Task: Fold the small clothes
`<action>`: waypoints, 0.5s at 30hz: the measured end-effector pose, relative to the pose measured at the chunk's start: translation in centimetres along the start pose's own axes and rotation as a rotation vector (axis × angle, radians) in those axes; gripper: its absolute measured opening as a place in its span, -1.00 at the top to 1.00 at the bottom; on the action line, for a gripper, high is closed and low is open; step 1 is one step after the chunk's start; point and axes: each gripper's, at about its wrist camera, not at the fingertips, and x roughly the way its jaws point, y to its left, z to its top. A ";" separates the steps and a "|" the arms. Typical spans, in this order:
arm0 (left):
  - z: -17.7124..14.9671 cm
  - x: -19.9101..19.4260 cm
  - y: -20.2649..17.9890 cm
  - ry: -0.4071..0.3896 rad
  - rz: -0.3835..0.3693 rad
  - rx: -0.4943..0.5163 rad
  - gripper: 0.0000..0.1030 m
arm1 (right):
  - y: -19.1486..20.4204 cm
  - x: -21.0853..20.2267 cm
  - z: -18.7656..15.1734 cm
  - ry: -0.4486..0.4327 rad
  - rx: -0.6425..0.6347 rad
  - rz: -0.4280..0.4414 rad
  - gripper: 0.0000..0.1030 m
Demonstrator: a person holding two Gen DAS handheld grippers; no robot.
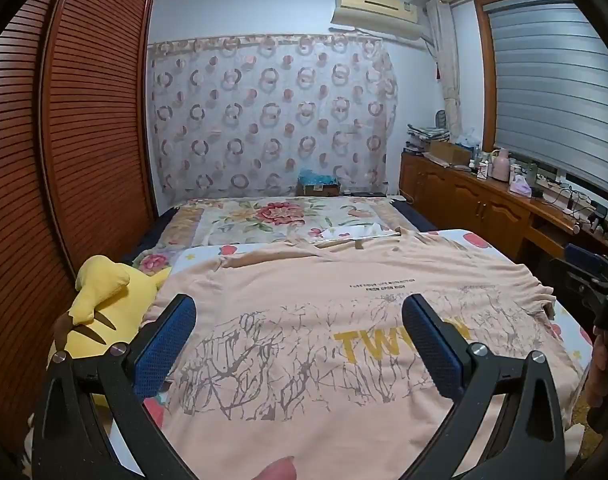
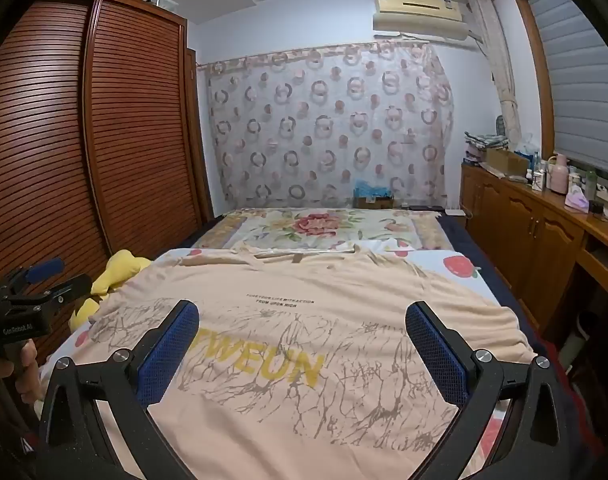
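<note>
- Peach T-shirt point(image 1: 304, 320) spread flat across the bed point(image 1: 288, 216), near edge, collar toward the far end.
- Left hand-held gripper point(image 1: 300, 344) spread wide above shirt, empty.
- Right hand-held gripper point(image 2: 302, 350) likewise agape, empty.
- Yellow plush toy point(image 1: 104, 308) at the bed's left edge.

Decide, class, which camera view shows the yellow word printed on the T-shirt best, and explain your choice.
The right wrist view. There the yellow word on the T-shirt reads almost whole, "TWEUN", only its first letter clipped by a finger. In the left wrist view the word shows just "TW" before a blue finger pad covers the rest.
</note>
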 end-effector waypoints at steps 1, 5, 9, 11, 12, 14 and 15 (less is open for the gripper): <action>0.0 0.0 0.0 0.005 -0.001 -0.006 -1.00 | 0.0 0.0 0.0 0.009 0.000 0.000 -1.00; 0.1 0.0 0.1 0.005 0.001 -0.001 -1.00 | 0.0 0.1 -0.1 0.008 0.006 0.002 -1.00; 0.0 0.1 -0.2 0.007 -0.007 0.011 -1.00 | 0.1 0.0 0.1 0.005 0.006 0.000 -1.00; 0.1 0.0 -0.2 0.005 -0.005 0.012 -1.00 | 0.0 -0.1 0.1 0.001 0.009 0.002 -1.00; 0.1 0.0 -0.2 0.003 -0.006 0.012 -1.00 | 0.0 0.0 0.1 0.002 0.010 0.003 -1.00; 0.3 -0.1 -0.2 -0.001 -0.008 0.010 -1.00 | -0.1 -0.2 0.1 0.000 0.010 0.002 -1.00; 0.4 0.0 -0.2 0.000 -0.009 0.010 -1.00 | -0.2 -0.2 0.1 -0.001 0.010 0.002 -1.00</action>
